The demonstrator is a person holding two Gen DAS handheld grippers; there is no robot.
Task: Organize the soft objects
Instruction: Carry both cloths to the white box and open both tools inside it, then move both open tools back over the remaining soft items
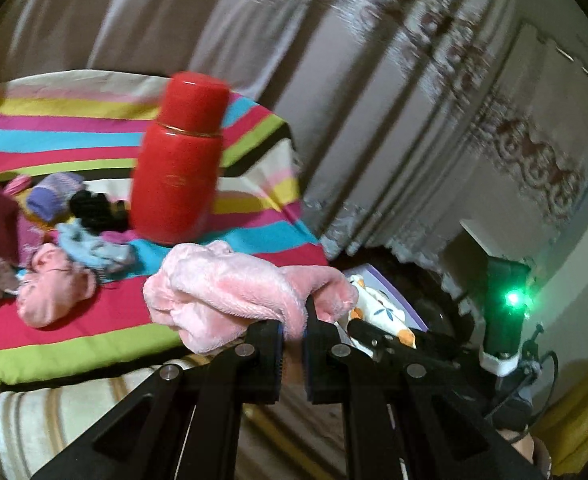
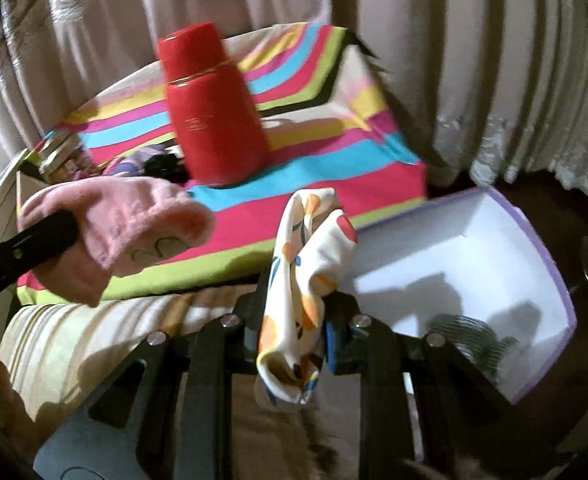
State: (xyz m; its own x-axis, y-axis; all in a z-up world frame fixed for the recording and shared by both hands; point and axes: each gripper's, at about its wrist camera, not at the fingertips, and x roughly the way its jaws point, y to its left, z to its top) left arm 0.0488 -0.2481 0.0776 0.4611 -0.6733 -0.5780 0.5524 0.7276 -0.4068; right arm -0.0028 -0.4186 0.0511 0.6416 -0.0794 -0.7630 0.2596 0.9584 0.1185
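Striped bedspread [image 1: 93, 128] lay before pale curtains [image 1: 374, 80]. Left gripper [image 1: 291, 344] jaws were clamped on a pink fleece cloth [image 1: 229, 292]; right gripper [image 2: 294, 332] jaws pinched a white floral cloth [image 2: 314, 248], held beside an open purple-edged box [image 2: 554, 280]. Red flask [image 1: 181, 160] stood behind, with a pile of small clothes [image 1: 53, 232] beside it.

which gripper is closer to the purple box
Right. The right gripper, shut on a flowery cloth, is beside the purple box. The left gripper, shut on a pink cloth, is farther away, over the striped blanket.
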